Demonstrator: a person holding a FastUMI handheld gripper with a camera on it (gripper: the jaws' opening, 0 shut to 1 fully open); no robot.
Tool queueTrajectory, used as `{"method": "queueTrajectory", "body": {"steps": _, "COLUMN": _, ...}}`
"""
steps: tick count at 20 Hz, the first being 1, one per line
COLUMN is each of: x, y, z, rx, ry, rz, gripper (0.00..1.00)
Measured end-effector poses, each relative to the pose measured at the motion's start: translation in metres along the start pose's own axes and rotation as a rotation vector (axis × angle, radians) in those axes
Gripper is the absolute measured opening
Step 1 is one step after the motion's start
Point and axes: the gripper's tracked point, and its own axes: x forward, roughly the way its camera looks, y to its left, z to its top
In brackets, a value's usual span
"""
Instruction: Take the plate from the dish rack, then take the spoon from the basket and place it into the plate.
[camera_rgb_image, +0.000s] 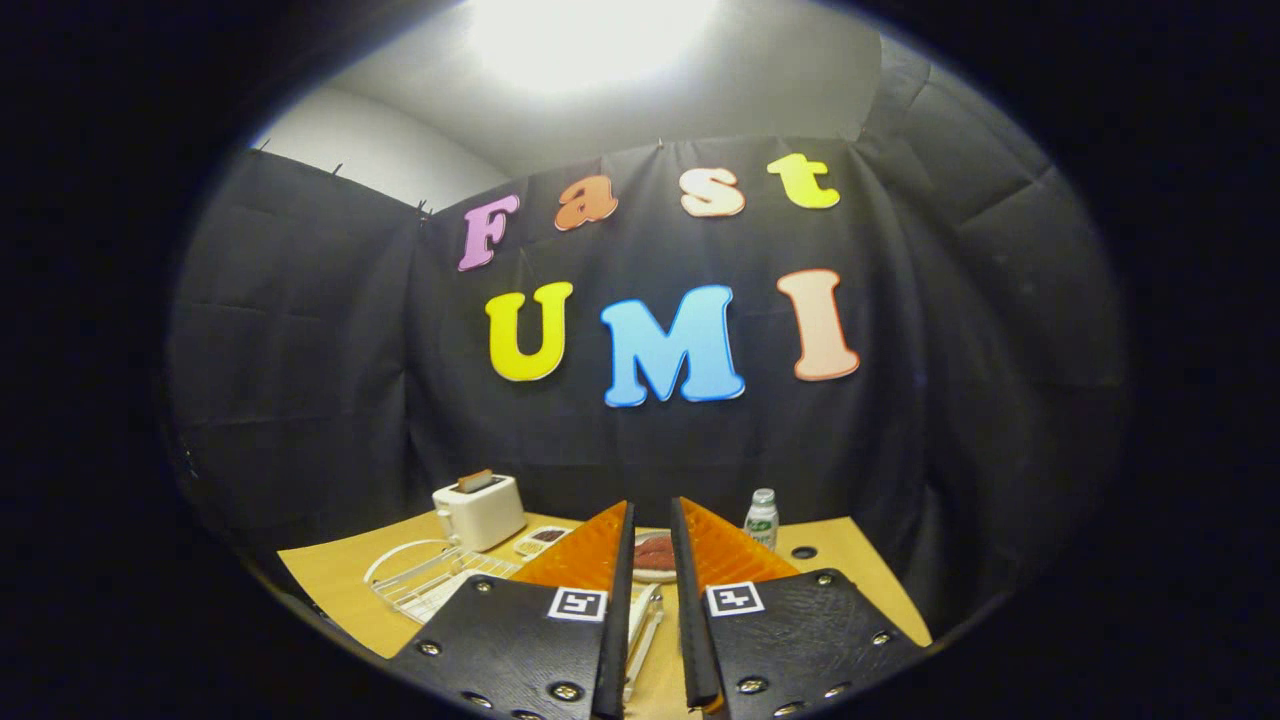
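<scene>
My gripper (651, 520) hangs above the near edge of a yellow table (340, 585), its fingers a narrow gap apart and pressing on nothing. In that gap, lower down, a pale slim utensil (643, 625) shows; it looks like it lies on the table, and I cannot tell if it is the spoon. Just beyond the fingertips stands a small plate (655, 558) with something red on it. A white wire dish rack (432, 578) lies to the left of the fingers, with a round white rim at its far end.
A white toaster (480, 510) stands behind the rack near the wall. A small flat tray (543, 540) lies next to it. A small bottle (762, 518) stands beyond the right finger, with a dark spot (803, 552) on the table beside it.
</scene>
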Motion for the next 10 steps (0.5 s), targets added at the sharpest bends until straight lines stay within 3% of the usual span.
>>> {"method": "queueTrajectory", "body": {"steps": 5, "x": 0.017, "y": -0.031, "z": 0.051, "rx": -0.032, "ry": -0.074, "rz": -0.070, "gripper": 0.22}}
{"method": "queueTrajectory", "body": {"steps": 10, "x": 0.025, "y": -0.056, "z": 0.062, "rx": -0.053, "ry": -0.104, "rz": -0.128, "gripper": 0.22}}
